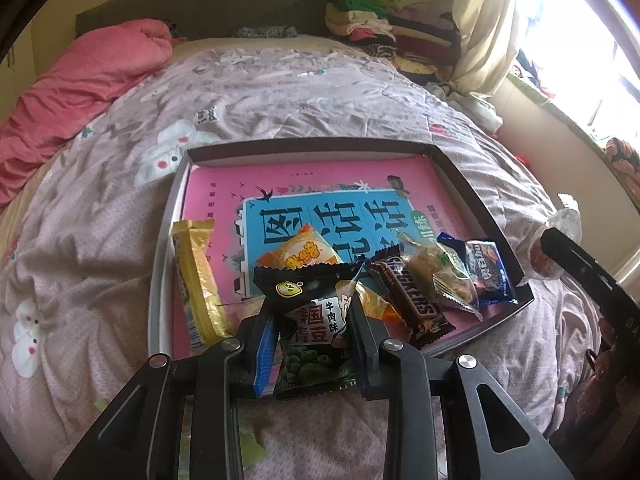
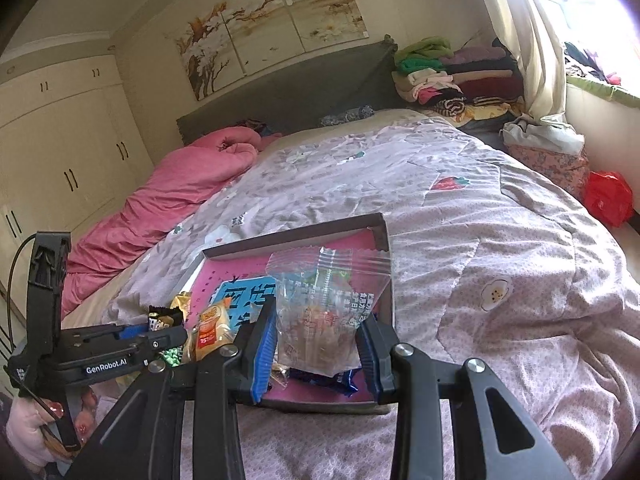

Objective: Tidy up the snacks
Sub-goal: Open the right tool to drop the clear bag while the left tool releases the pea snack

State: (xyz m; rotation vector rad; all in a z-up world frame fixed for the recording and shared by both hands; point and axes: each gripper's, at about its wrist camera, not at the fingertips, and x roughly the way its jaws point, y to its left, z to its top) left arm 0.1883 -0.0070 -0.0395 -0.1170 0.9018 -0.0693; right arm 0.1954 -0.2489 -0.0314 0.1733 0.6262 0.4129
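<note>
Both hands were busy here. The left gripper [image 1: 312,328] had its jaws clamped on a black pea snack packet [image 1: 310,320], held up just over the near edge of the shallow box [image 1: 480,188] sitting on the bed [image 1: 280,92]. The right gripper [image 2: 318,344] had its jaws pinched on a clear crinkly snack bag [image 2: 320,308], hanging above the box's near right corner.

Handling-wise these are featherweight foil and plastic pouches, puffy and slippery, and the stuff inside the clear one looked like it'd crush easily. I'd guess grabbing mid-body across the width, like both were doing, beats grabbing a sealed edge, which would just flop.

Inside the box lay a pink book [image 1: 224,188] as a floor, and on it a row of snacks: a long yellow wafer pack [image 1: 198,280], an orange packet [image 1: 300,250], a Snickers bar [image 1: 408,300], a clear-wrapped pastry [image 1: 440,272] and a blue Oreo pack [image 1: 488,272].
</note>
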